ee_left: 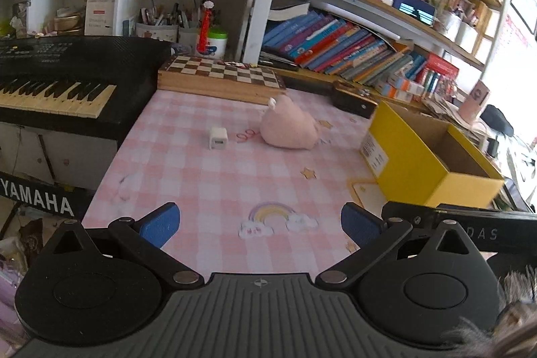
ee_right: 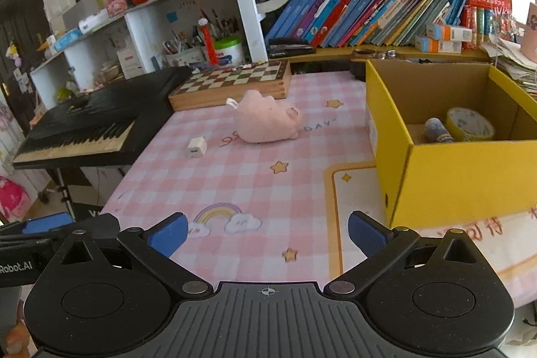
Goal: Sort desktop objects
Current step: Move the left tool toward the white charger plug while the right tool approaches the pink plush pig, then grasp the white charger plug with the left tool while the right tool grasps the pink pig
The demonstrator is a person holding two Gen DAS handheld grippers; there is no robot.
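Observation:
A pink plush pig (ee_left: 288, 126) (ee_right: 265, 121) lies on the pink checked tablecloth near the far middle. A small white charger cube (ee_left: 218, 138) (ee_right: 196, 148) sits to its left, with small pink hair bands (ee_left: 245, 135) between them. A yellow cardboard box (ee_left: 429, 156) (ee_right: 463, 176) stands at the right; it holds a roll of tape (ee_right: 470, 123) and a small cylinder (ee_right: 436, 130). My left gripper (ee_left: 260, 225) is open and empty above the near table edge. My right gripper (ee_right: 268, 232) is open and empty, just left of the box.
A black Yamaha keyboard (ee_left: 57, 86) (ee_right: 90, 126) borders the table's left side. A wooden chessboard box (ee_left: 221, 76) (ee_right: 235, 83) lies at the back. Shelves of books (ee_left: 335, 46) (ee_right: 362, 15) and pen cups (ee_left: 167, 22) stand behind it.

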